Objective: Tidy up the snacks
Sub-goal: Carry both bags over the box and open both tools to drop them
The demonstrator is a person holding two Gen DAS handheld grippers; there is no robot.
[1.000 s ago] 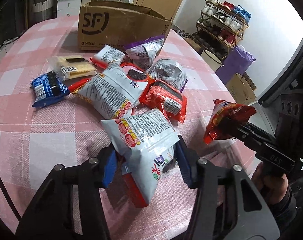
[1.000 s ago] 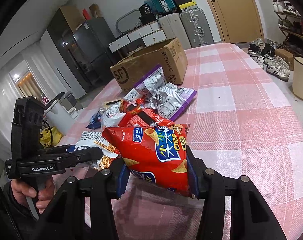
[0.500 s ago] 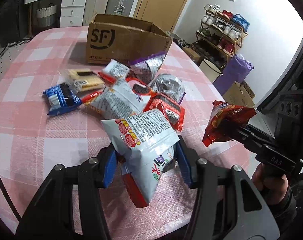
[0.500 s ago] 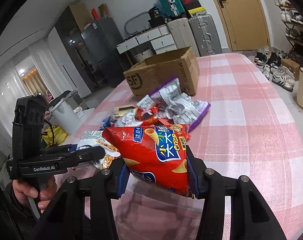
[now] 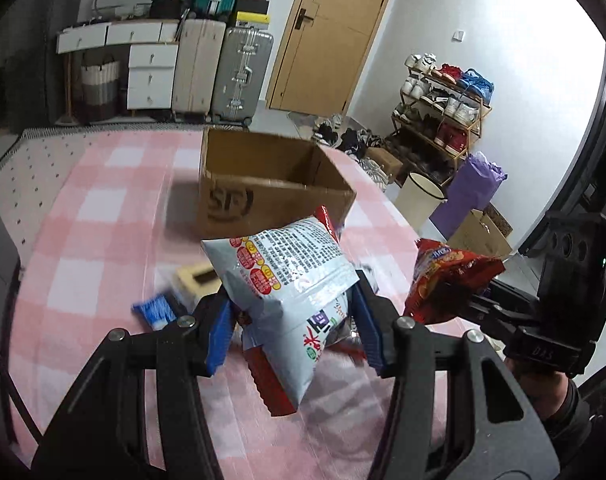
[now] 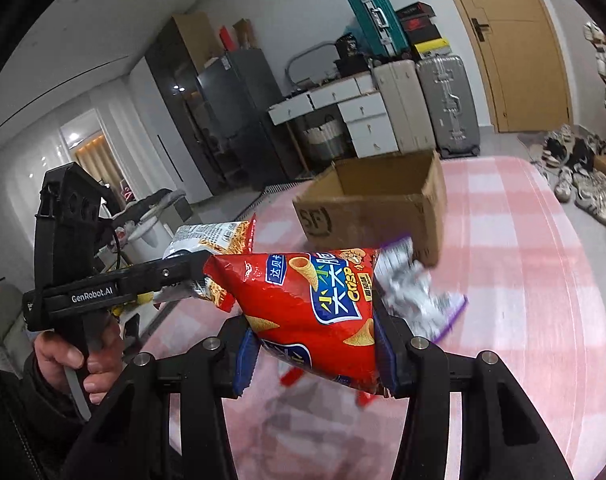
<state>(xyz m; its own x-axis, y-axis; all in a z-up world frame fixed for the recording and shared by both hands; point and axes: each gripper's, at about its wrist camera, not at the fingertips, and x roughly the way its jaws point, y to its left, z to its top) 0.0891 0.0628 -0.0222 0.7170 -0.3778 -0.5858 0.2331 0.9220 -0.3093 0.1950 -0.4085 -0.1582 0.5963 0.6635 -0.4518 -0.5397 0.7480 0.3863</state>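
Note:
My left gripper (image 5: 295,332) is shut on a silver-white snack bag (image 5: 287,280) with red printing, held up above the pink checked table (image 5: 83,248). My right gripper (image 6: 315,356) is shut on a red crisp bag (image 6: 319,304), also lifted off the table. Each gripper shows in the other's view: the right one with its red bag (image 5: 447,280) at the right, the left one (image 6: 199,268) with its silver bag (image 6: 211,240) at the left. An open cardboard box (image 5: 271,188) stands beyond both bags, its inside looking bare.
More snack packets lie blurred on the table: a blue one (image 5: 155,308), a yellow-tan one (image 5: 195,276) and a silver-purple one (image 6: 419,300). Off the far right of the table are a white bin (image 5: 419,200), a purple bag and a shoe rack (image 5: 443,116). Suitcases and drawers line the back wall.
Both grippers have risen with their bags and tilted up, so the pile of snacks has dropped low in view and the box and room fill more of the picture.

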